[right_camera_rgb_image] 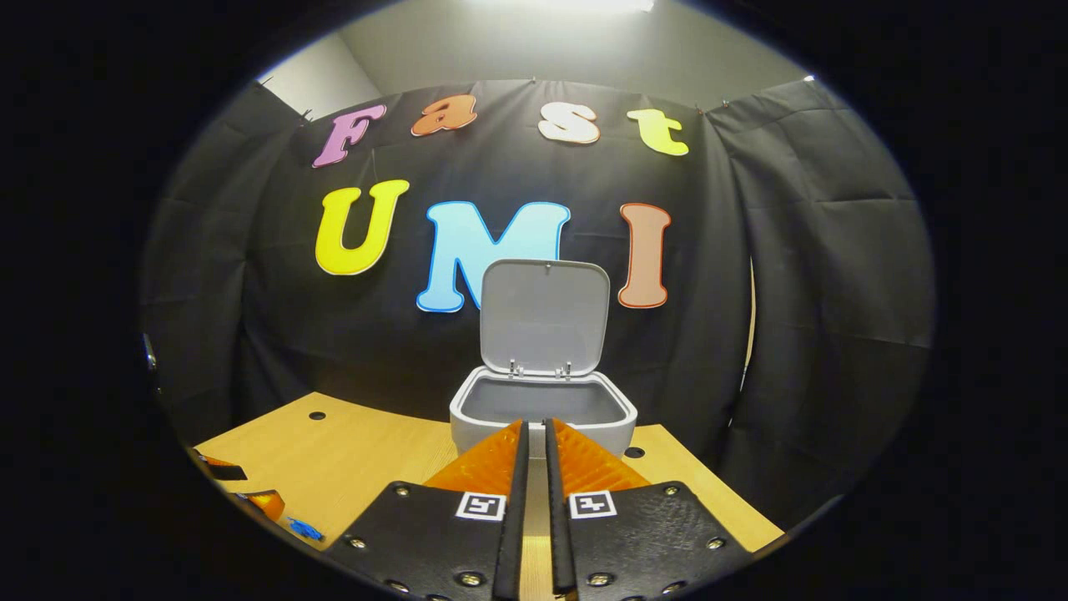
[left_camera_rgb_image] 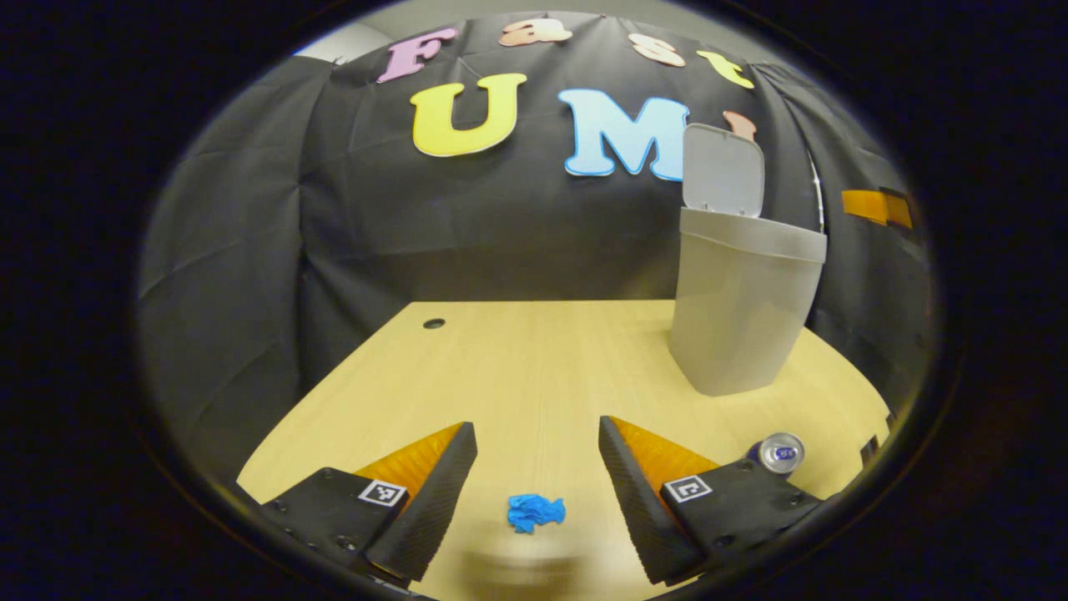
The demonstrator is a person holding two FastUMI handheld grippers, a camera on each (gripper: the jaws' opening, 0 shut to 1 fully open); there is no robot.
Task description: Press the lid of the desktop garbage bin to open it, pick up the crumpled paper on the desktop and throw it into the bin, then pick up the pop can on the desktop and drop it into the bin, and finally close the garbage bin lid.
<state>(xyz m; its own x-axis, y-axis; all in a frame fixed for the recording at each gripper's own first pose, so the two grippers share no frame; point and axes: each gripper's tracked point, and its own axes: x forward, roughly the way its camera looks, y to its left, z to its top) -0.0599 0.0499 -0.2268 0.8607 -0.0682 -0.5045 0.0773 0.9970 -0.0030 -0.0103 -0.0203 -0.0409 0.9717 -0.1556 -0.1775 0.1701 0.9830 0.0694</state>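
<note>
Both grippers are near the desk. In the left gripper view, the left gripper (left_camera_rgb_image: 538,476) has its two fingers wide apart, and nothing is held between them. It hangs above the crumpled paper (left_camera_rgb_image: 536,512), a small blue ball that lies on the wooden desk (left_camera_rgb_image: 534,359), in the gap between the fingers as the camera sees it. Nothing touches the paper yet.

In the right gripper view, the right gripper (right_camera_rgb_image: 534,467) has its fingers almost together, with just a thin gap between them, and it holds nothing. It points straight at the garbage bin (right_camera_rgb_image: 542,417).

So how far is the job? The first part looks done: the lid (right_camera_rgb_image: 545,317) stands straight up, and the bin is open. From this side, no trash can be seen inside it.

The paper still has to go in. I think that is the step right now. The pop can (left_camera_rgb_image: 778,453) also waits on the desk, lying on its side beside the left gripper's right finger, well apart from the bin. After both are in, the lid must be shut.
</note>
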